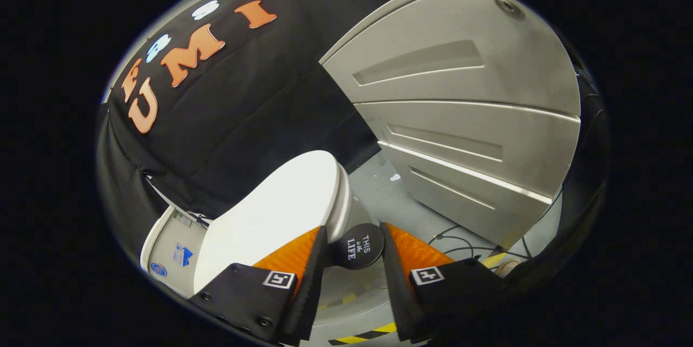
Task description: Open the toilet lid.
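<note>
The white toilet lid (276, 206) lies shut on the toilet, whose tank (170, 249) stands behind it against the booth's black cloth. My gripper (354, 252) is open, its two orange-and-black fingers spread wide. The left finger (295, 255) sits right over the lid's front rim; whether it touches is unclear. The right finger (409, 252) hangs beside the toilet over the floor. Nothing is held between the fingers.
A round black bin lid (358, 247) with white lettering shows between the fingertips, beside the toilet bowl. A grey cabinet (460, 114) with drawers stands beyond on the right. Cables (460, 244) and yellow-black tape (368, 333) lie on the grey floor.
</note>
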